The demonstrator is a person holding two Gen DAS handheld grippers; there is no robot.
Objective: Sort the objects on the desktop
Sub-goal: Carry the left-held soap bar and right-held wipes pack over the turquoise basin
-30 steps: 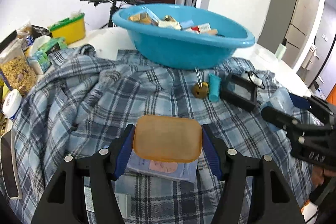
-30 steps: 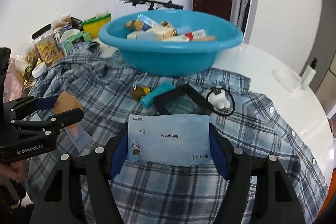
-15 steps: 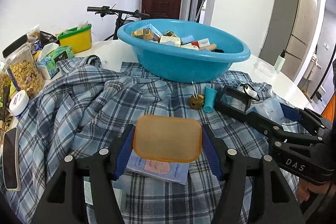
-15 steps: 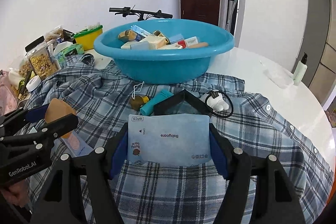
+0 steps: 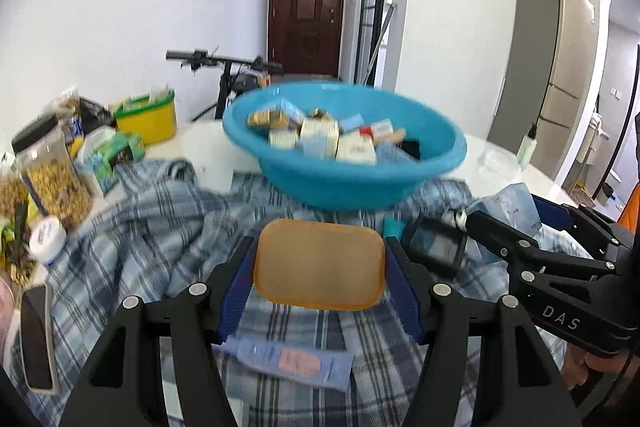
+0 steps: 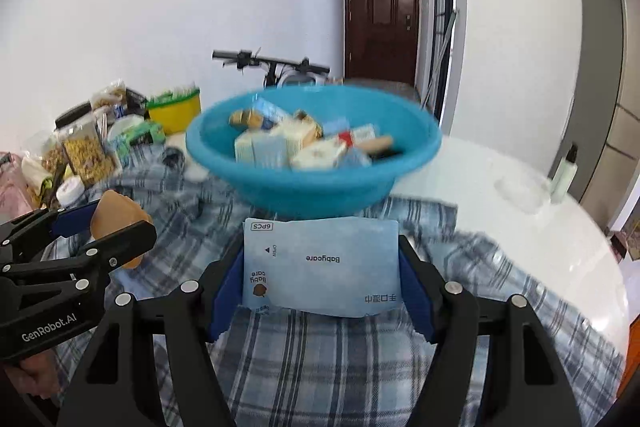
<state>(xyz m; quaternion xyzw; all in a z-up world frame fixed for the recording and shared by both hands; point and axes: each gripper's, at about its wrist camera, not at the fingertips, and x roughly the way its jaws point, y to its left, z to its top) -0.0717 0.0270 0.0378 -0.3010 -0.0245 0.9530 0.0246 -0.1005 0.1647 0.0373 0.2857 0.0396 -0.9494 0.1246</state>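
Observation:
My left gripper is shut on an amber soap-like bar, held above the plaid shirt. My right gripper is shut on a pale blue Babycare wipes pack. Each gripper shows in the other's view: the right gripper at the right edge, the left gripper at the left with the amber bar. Ahead stands a blue basin holding several small boxes; the same blue basin fills the middle of the right wrist view.
A blue flat pack lies on the shirt under my left gripper. A black frame sits right of the bar. Jars and a yellow tub crowd the left. A small bottle stands on the white table.
Both grippers have risen with their loads and tilted up, so the basin's inside and the room behind show more. The blue flat pack stayed on the shirt.

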